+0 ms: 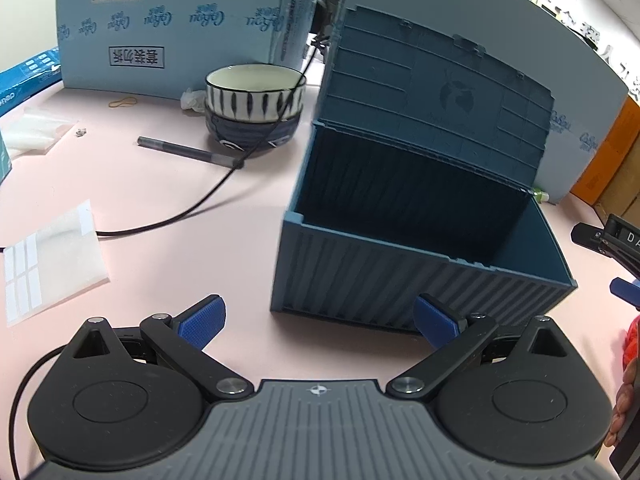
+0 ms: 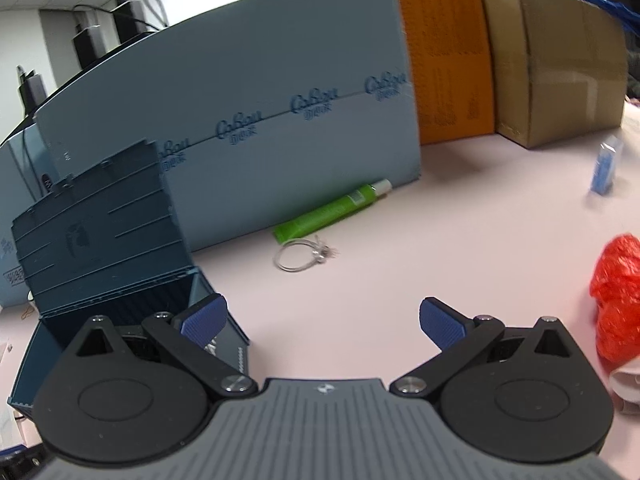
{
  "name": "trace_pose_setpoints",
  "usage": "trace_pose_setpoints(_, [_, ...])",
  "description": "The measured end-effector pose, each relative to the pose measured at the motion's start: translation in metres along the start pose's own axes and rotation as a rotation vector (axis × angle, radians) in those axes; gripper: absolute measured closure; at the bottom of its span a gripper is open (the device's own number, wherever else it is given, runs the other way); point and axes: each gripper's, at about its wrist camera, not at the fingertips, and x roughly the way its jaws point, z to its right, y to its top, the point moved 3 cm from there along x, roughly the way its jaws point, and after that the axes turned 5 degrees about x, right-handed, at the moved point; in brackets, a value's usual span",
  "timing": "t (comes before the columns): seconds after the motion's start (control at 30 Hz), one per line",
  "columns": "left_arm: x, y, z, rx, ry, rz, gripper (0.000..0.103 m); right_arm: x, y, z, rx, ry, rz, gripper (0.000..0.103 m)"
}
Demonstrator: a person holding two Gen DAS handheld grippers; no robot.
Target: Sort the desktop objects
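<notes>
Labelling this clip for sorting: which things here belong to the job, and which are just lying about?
Job: open blue storage box, grey pen, green tube, wire ring.

Lying about: stacked bowls, black cable, cardboard boxes, red plastic bag.

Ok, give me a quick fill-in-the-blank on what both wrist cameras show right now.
The storage box stands with its lid ____.
Both the left gripper and the right gripper are ____.
The pen lies on the table beside two stacked ____.
The tube by the wire ring is coloured ____.

Missing words: open; open; bowls; green
</notes>
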Motion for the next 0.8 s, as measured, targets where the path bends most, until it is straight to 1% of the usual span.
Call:
trace_pose_setpoints(0.17, [0.006,-0.003,0.014,0.042,-0.026,-0.02,0.002,-0.004,-0.003,0.016,0.019,-0.032,0.0,0.0])
trace_pose_setpoints(0.47, [0.014,-0.014,0.05,0.122,-0.095,-0.069,0.002,-0.022,-0.003,0.053,0.06,-0.107,0.005,0.0])
trace_pose_setpoints(0.8, [0.014,-0.024,0.093,0.176,-0.164,-0.096,0.002,-0.048,0.008,0.093,0.079,-0.186,0.034,0.0])
